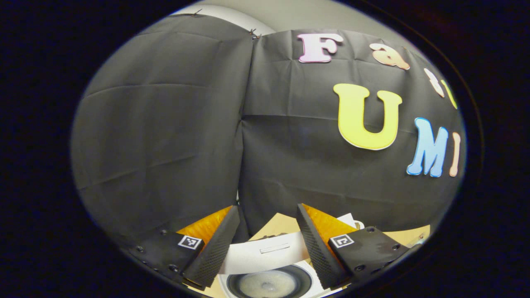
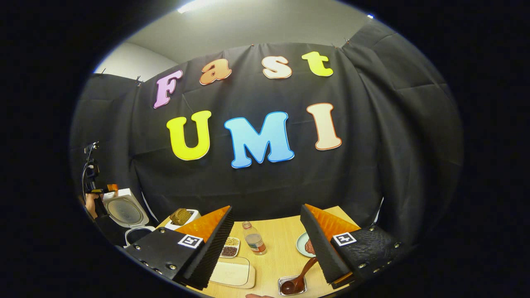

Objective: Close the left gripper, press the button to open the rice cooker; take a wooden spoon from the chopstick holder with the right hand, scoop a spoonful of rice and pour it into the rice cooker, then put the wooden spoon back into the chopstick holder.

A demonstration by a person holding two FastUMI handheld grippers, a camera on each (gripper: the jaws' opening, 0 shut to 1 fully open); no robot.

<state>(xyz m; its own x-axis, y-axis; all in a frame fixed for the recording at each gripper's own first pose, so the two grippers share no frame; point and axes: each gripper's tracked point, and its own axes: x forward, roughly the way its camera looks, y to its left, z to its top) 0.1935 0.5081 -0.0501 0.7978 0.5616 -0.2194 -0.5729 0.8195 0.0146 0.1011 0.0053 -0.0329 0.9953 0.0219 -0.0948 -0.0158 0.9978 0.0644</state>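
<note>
We see left gripper (image 1: 267,244) fingers apart above the open rice cooker (image 1: 265,281) at 6 o'clock; right gripper (image 2: 267,244) fingers apart, wooden spoon (image 2: 299,277) at 5 o'clock.

Rice cooker (image 2: 126,215) far left on table (image 2: 285,244); bottle (image 2: 254,237) mid-table; wooden spoon (image 2: 299,276) near front.
</note>
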